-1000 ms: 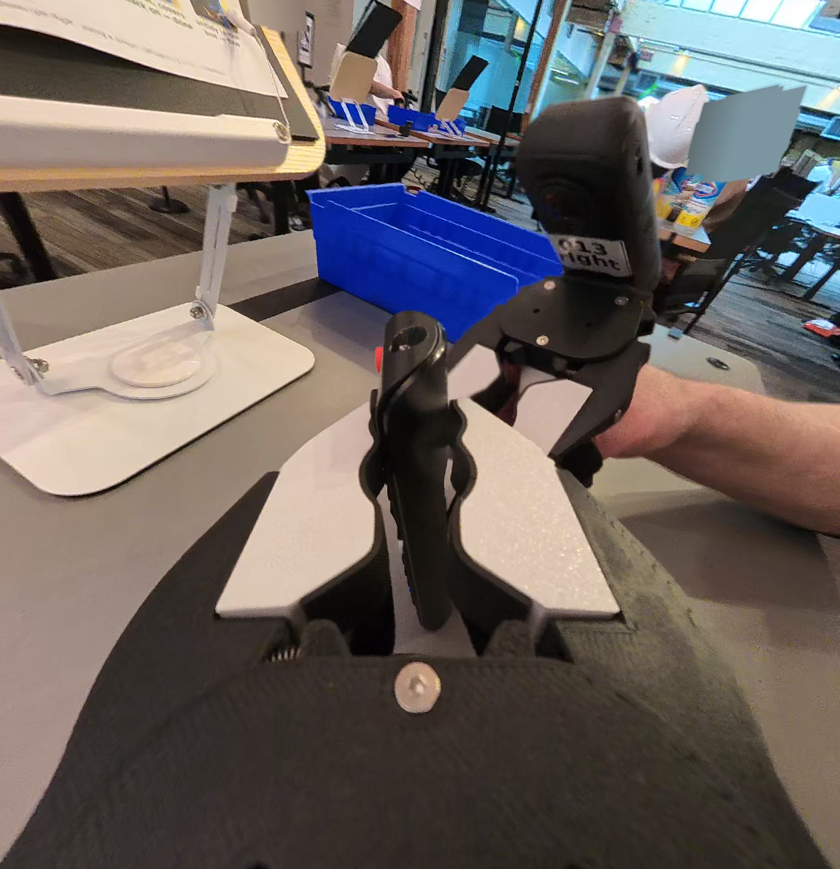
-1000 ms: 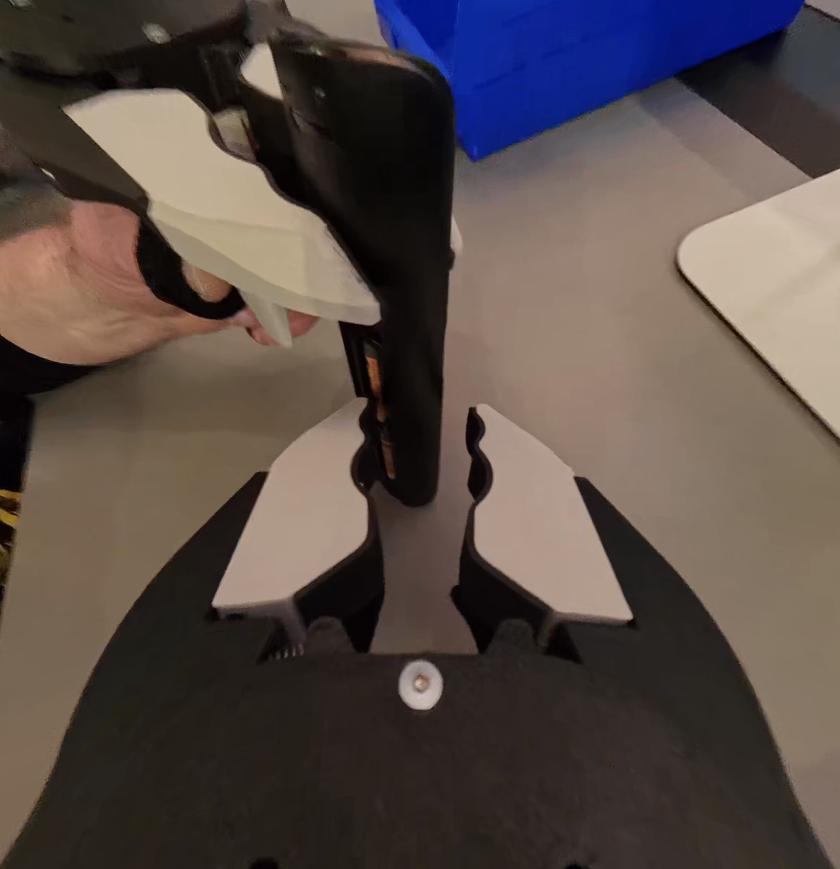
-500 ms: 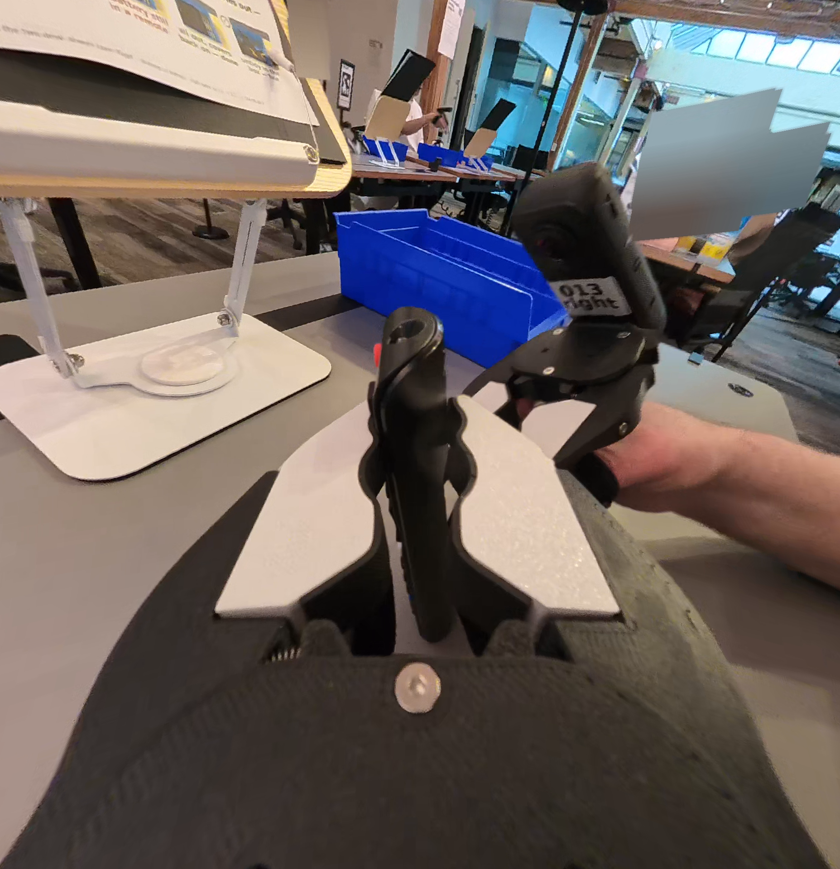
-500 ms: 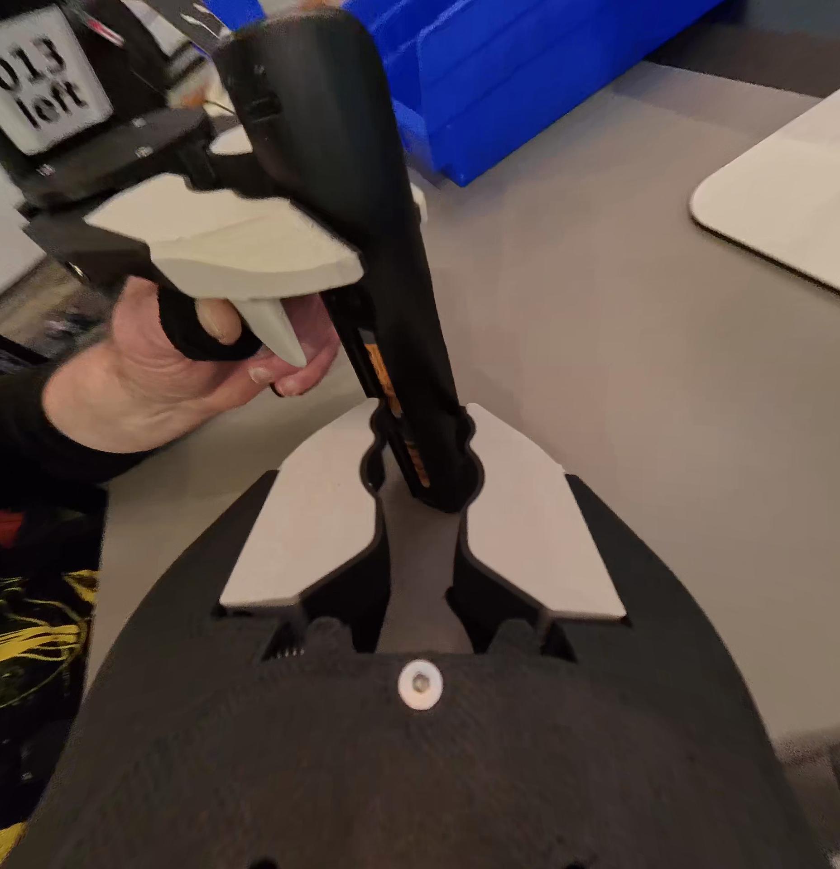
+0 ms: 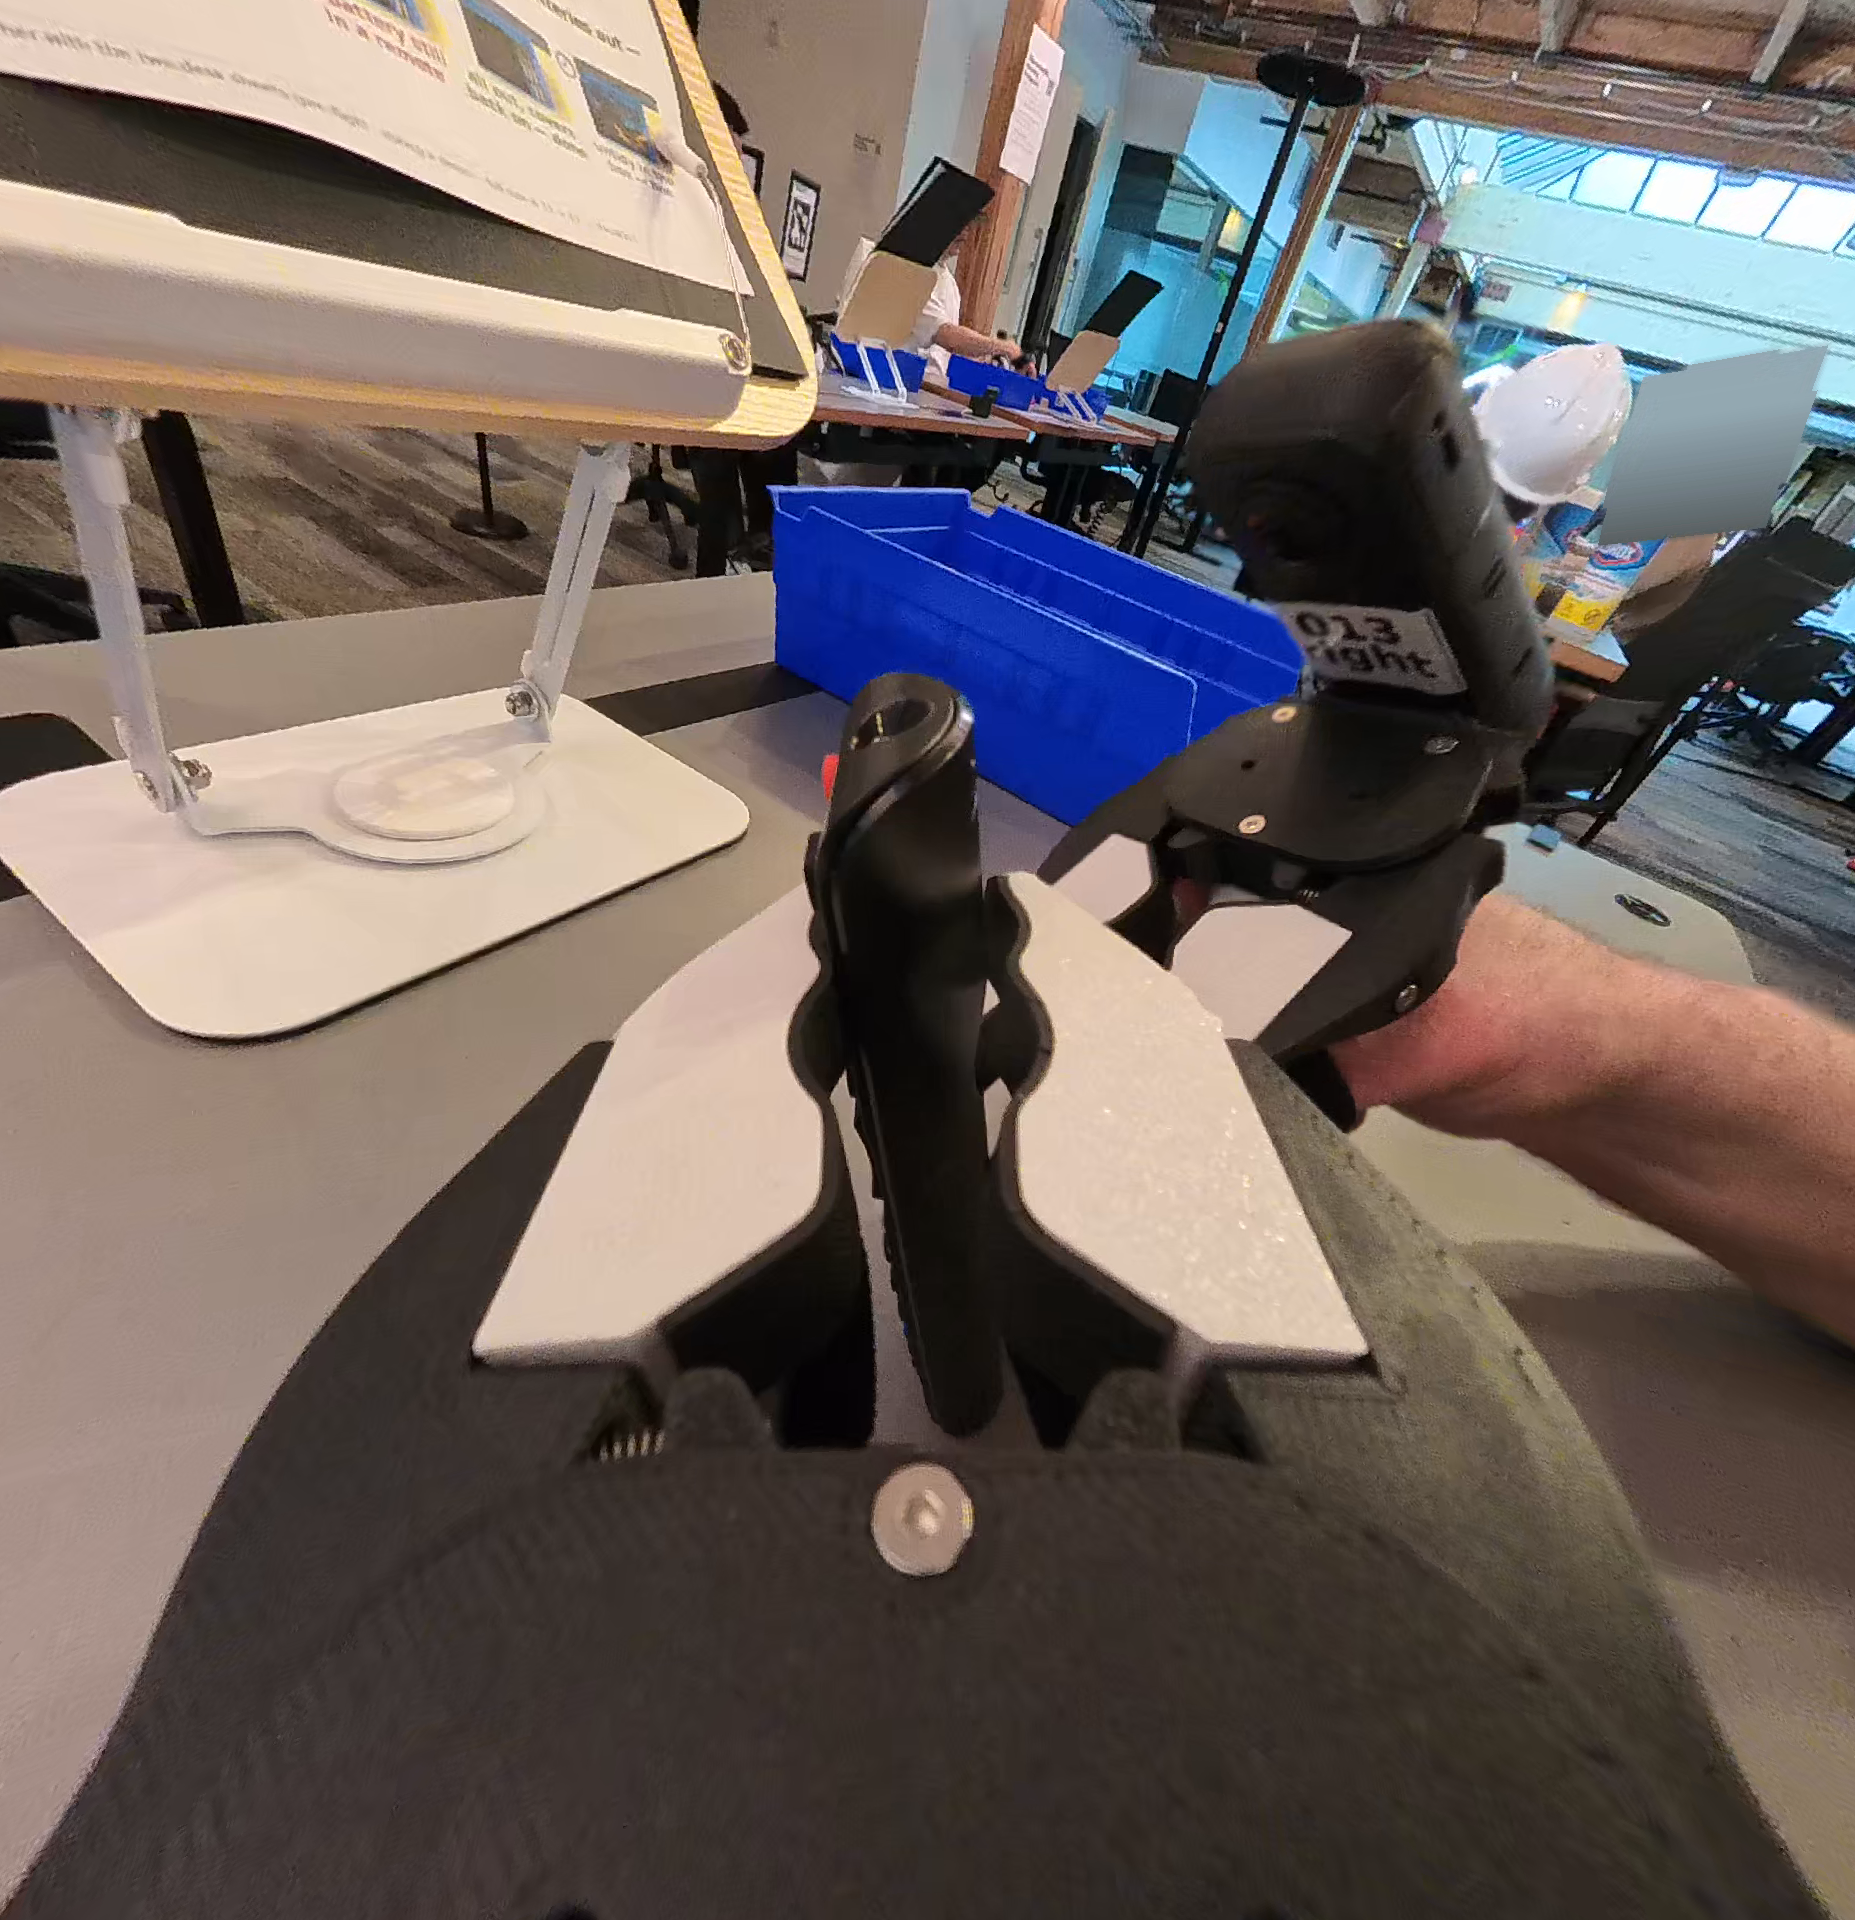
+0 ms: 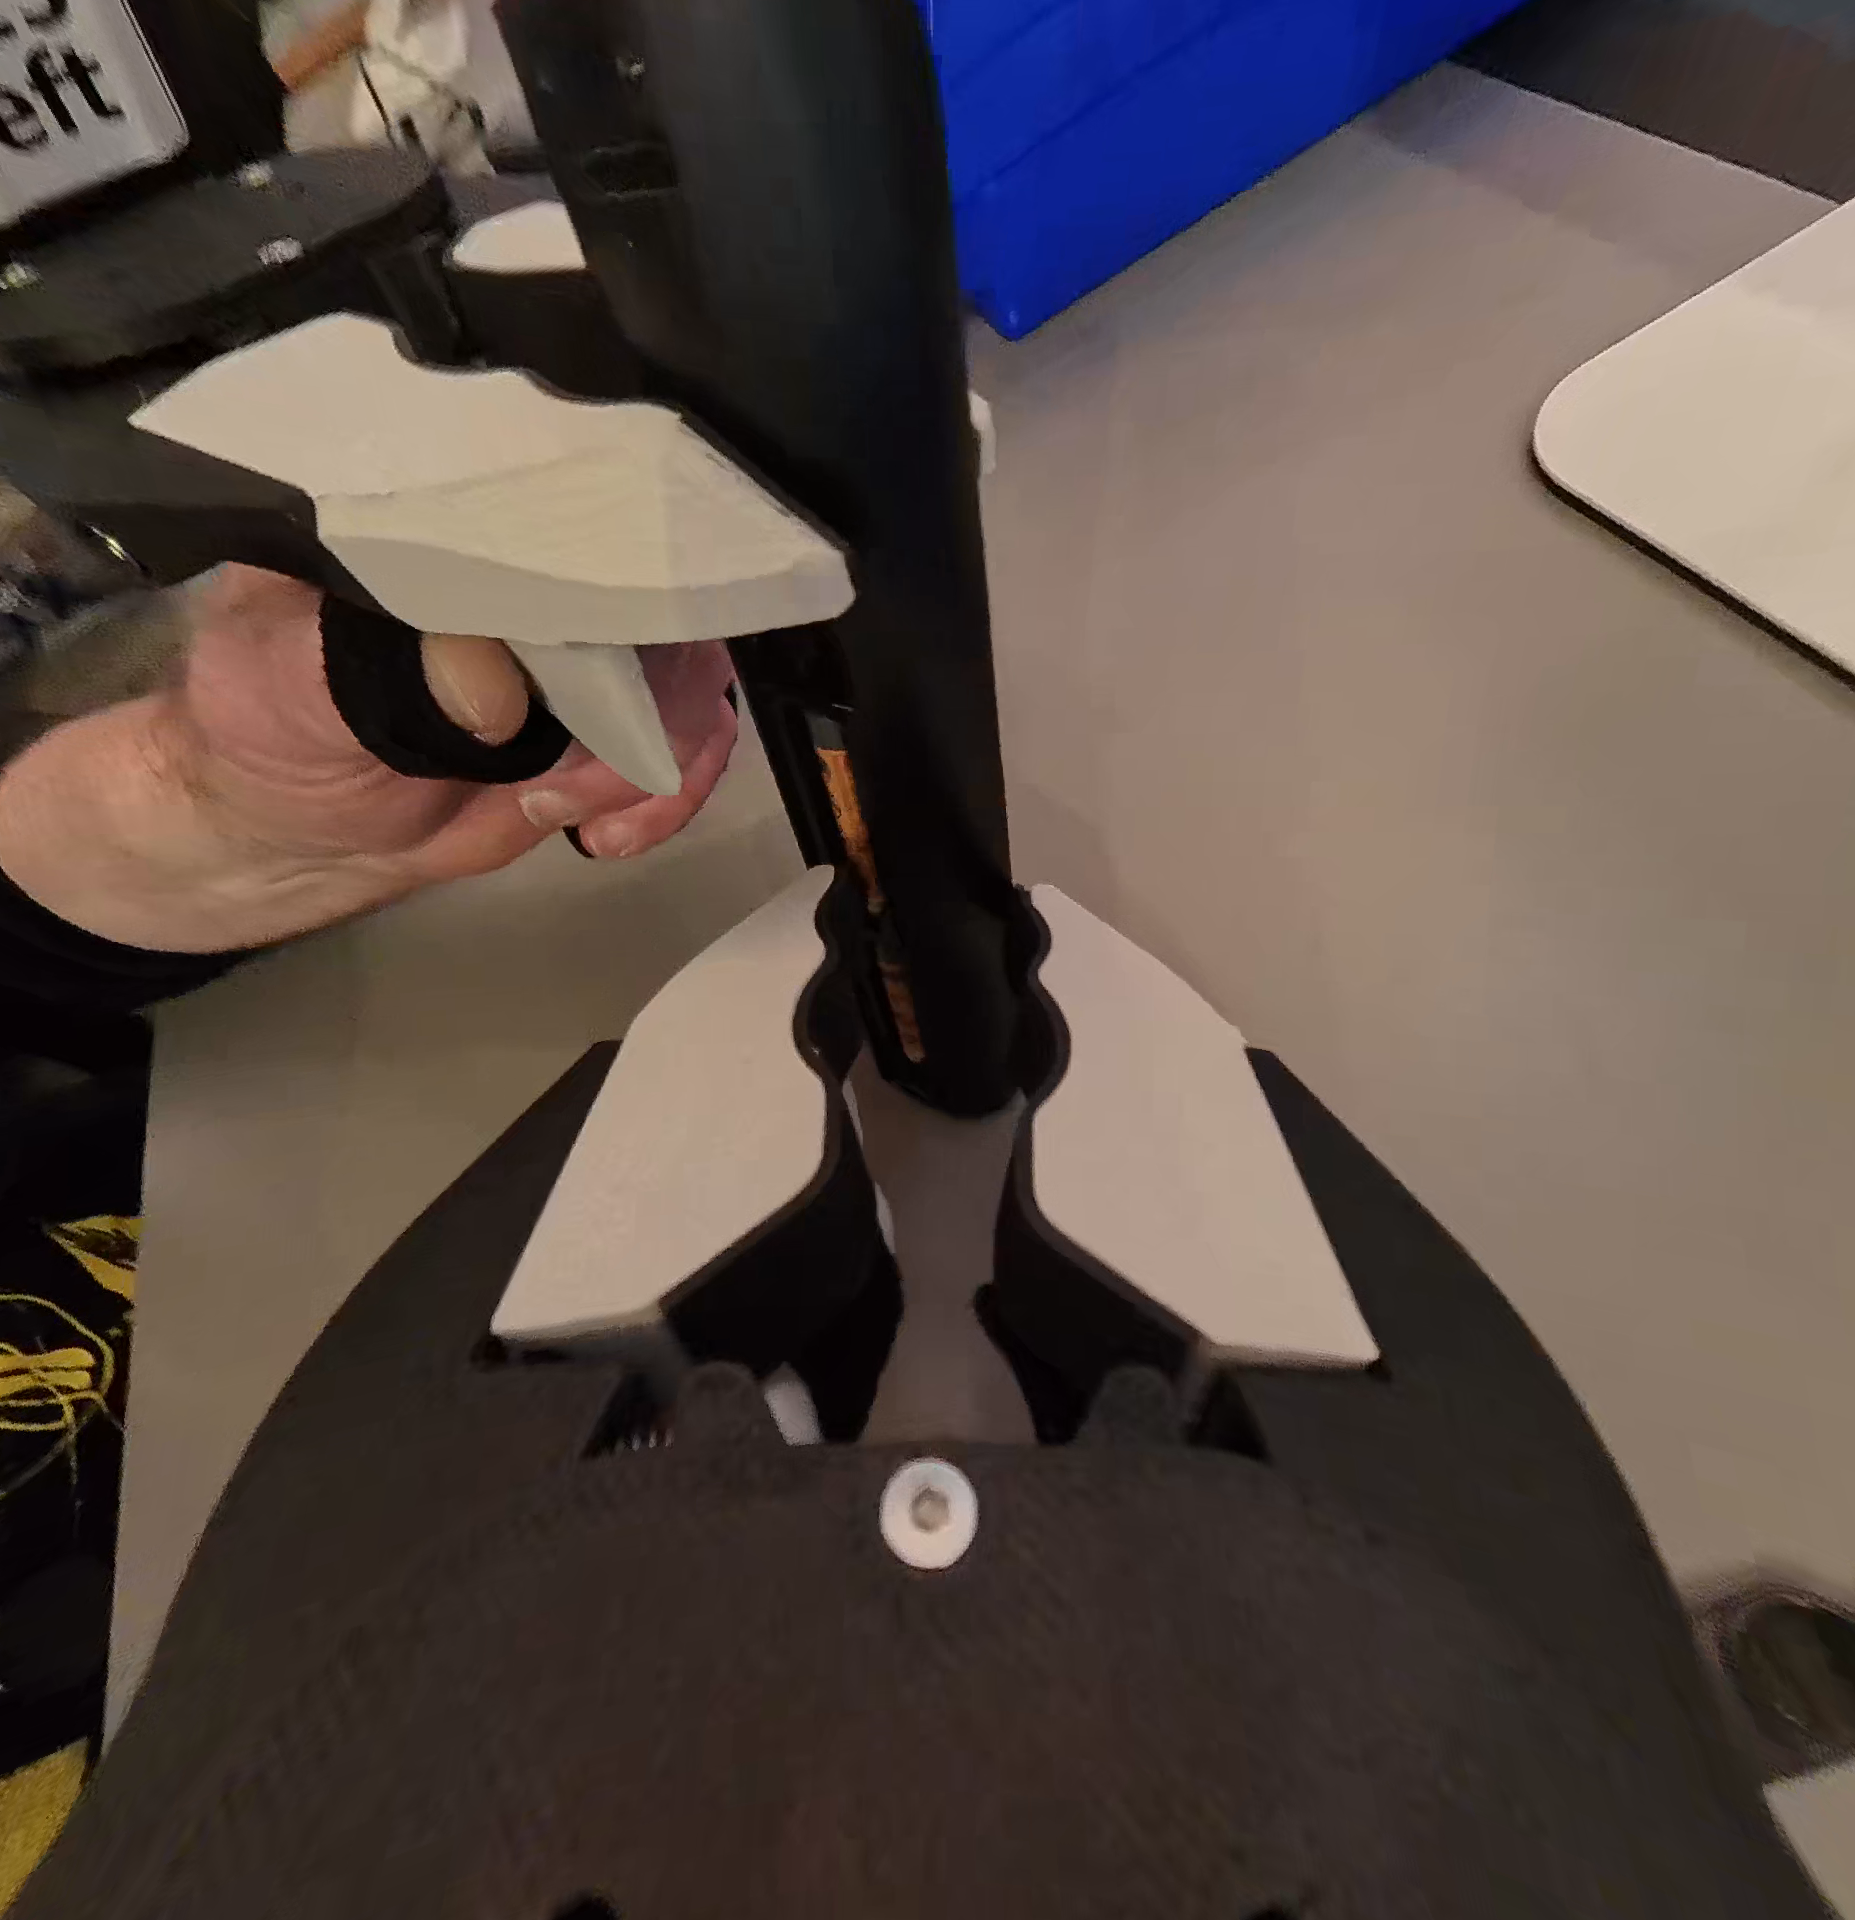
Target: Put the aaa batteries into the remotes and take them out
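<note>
Item: black remote (image 5: 907, 1039), one unit, held in the air above the grey table (image 5: 175, 1195), not resting on it.

Nearest: left gripper (image 5: 915, 997), jaws clamping the remote's flanks; the remote's long axis is running forward and upward out of the jaws.

Next: right gripper (image 6: 928, 997), jaws closing on the remote's lower end from the opposite side, so both grippers are gripping one body, the right at the battery end. An orange-marked battery (image 6: 881, 935) is showing in the open compartment slot there, facing the right gripper's left finger.

Farther: white stand base (image 5: 362, 852) toward the table's left edge.

Farthest: blue bin (image 5: 1006, 623) at the far edge.
</note>
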`<state>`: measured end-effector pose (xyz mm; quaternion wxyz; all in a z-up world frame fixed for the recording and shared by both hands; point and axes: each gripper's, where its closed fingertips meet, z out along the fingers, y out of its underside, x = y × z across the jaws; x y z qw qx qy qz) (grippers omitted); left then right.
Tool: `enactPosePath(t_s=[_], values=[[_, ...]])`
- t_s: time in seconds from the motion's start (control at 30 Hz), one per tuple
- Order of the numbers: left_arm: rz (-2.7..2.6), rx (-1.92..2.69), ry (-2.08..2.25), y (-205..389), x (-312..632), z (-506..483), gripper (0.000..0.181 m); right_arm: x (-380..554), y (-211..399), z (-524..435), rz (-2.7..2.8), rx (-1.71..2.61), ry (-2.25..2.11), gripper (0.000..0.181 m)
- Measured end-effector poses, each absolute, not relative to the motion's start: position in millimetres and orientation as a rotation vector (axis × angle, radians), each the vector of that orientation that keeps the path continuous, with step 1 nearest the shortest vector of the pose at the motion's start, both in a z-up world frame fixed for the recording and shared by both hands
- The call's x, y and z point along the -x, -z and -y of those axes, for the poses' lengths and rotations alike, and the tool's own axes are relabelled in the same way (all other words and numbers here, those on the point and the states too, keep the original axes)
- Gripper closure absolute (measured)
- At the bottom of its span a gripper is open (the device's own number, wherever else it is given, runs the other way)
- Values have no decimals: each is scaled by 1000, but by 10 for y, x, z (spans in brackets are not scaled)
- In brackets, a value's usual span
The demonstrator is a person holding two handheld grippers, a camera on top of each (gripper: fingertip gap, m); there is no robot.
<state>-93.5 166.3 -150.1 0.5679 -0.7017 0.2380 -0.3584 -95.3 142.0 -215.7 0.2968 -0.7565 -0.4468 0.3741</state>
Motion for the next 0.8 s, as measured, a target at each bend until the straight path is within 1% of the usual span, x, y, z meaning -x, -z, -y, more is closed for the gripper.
enactPosePath(t_s=[0.23,0.27,0.3,0.4,0.43,0.5,0.53,0.57,0.63,0.73,0.8], values=[[-499,1664,842,1531,995,-1722,156,936,2188,-1430,1438,2097,-694,157],[-475,1655,842,1523,1040,-1744,156,959,2216,-1401,1488,2094,-654,162],[-482,1642,803,1484,1082,-1753,155,1024,2234,-1373,1521,2058,-651,181],[-510,1604,773,1426,1018,-1675,155,1091,2209,-1419,1478,2013,-623,181],[-532,1615,761,1426,1005,-1678,155,1082,2205,-1411,1454,2021,-696,181],[-525,1617,738,1440,1066,-1743,156,1055,2239,-1441,1382,1993,-785,177],[-529,1629,738,1467,1079,-1757,155,1013,2299,-1456,1357,2010,-771,153],[-506,1633,740,1485,1104,-1779,155,996,2302,-1428,1330,2011,-838,147],[-489,1649,757,1500,1145,-1800,155,981,2090,-1444,1176,1947,-1043,143],[-496,1642,751,1487,1128,-1791,155,952,1836,-1595,992,1892,-1130,142],[-537,1636,716,1467,1081,-1758,155,1014,1784,-1616,927,1916,-1254,136]])
